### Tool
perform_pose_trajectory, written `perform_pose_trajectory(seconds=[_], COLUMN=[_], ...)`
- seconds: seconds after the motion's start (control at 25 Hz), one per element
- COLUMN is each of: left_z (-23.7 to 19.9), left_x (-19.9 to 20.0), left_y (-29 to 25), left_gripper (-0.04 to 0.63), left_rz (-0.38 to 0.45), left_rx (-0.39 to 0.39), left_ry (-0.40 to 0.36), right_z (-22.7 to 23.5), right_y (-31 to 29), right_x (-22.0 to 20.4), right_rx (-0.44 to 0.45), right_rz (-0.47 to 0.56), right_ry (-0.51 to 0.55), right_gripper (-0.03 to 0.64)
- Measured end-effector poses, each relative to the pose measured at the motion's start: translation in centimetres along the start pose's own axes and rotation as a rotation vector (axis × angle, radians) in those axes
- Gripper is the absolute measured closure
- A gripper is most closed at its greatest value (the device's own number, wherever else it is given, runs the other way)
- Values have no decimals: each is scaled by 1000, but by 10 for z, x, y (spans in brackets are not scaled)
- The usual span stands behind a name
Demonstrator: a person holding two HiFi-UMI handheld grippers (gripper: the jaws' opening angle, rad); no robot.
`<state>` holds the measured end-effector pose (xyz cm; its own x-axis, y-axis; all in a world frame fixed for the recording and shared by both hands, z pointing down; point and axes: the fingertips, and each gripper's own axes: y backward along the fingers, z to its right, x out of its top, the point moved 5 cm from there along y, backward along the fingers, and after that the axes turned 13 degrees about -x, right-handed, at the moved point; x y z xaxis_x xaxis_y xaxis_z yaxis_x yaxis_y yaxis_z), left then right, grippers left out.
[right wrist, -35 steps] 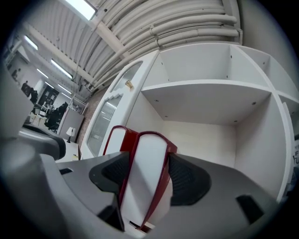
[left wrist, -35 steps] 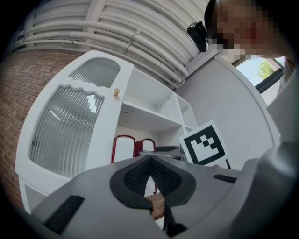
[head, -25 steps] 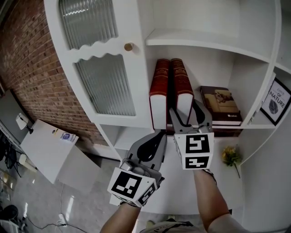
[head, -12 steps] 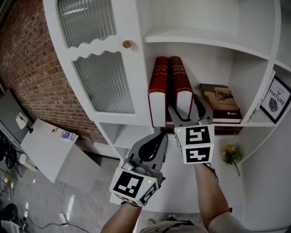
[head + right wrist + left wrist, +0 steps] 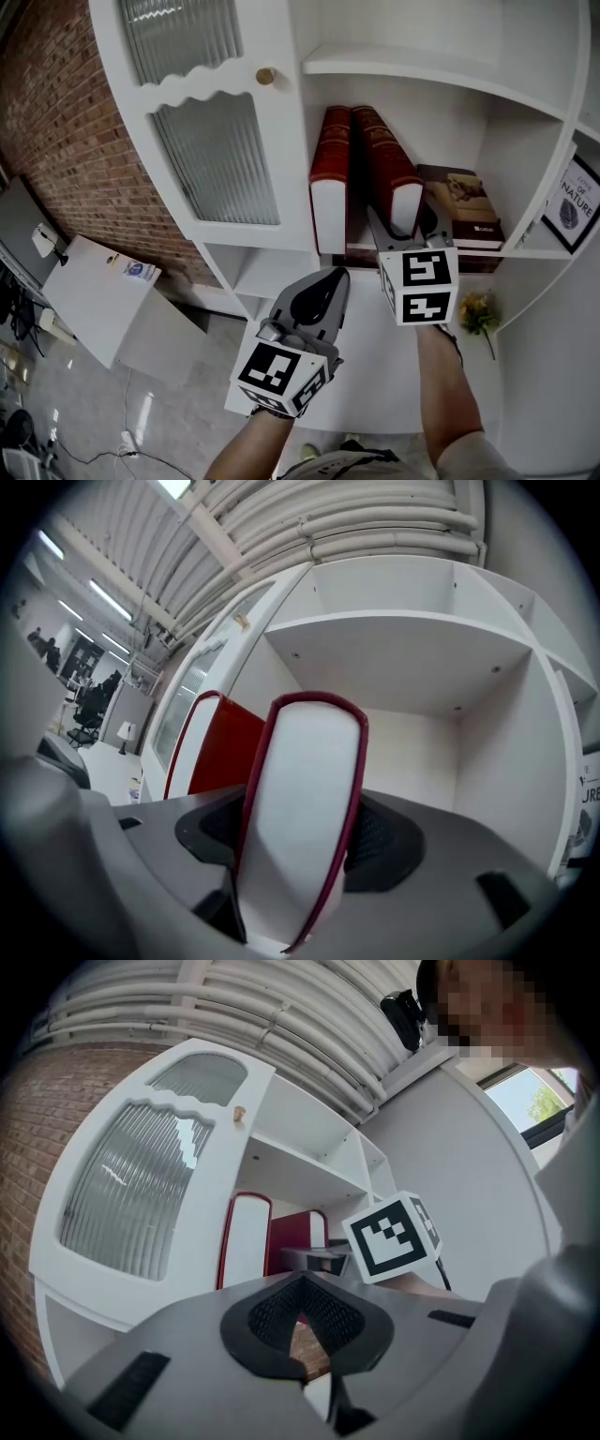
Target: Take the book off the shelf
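Two thick red books stand on the white shelf (image 5: 530, 251). The left book (image 5: 330, 178) is upright. The right book (image 5: 389, 173) leans to the right, away from its neighbour. My right gripper (image 5: 405, 225) has its jaws around that book's lower fore-edge and is closing on it. In the right gripper view the book (image 5: 305, 799) fills the gap of the gripper (image 5: 300, 841), with both pads against its covers. My left gripper (image 5: 333, 278) hangs below the shelf, left of the right one, shut and empty; in the left gripper view the gripper (image 5: 300, 1290) has its pads together.
A flat stack of books (image 5: 464, 211) lies just right of the red ones. A framed picture (image 5: 574, 211) stands in the far-right compartment. A yellow flower (image 5: 478, 314) sits below the shelf. The ribbed-glass cabinet door (image 5: 220, 159) with its knob (image 5: 266, 76) is on the left, beside a brick wall (image 5: 66, 141).
The right red book has tipped to the right, opening a gap beside the left book. My right gripper has shifted right with it. The left gripper has barely moved.
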<state>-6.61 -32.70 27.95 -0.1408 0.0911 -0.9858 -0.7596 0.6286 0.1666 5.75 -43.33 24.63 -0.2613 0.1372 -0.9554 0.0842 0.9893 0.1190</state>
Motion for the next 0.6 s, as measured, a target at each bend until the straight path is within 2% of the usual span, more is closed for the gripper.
perform_pose_trajectory(seconds=[0.36, 0.6], left_z=[2, 2], left_x=[-28, -43], left_y=[-20, -41], left_gripper=[584, 584], left_rz=[-41, -62], left_rx=[-46, -85], left_ry=[58, 97], right_z=[20, 19], right_y=[54, 85], right_x=[-1, 3], right_rx=[-25, -21], right_rz=[56, 163], right_ry=[29, 39], right_gripper=[336, 340])
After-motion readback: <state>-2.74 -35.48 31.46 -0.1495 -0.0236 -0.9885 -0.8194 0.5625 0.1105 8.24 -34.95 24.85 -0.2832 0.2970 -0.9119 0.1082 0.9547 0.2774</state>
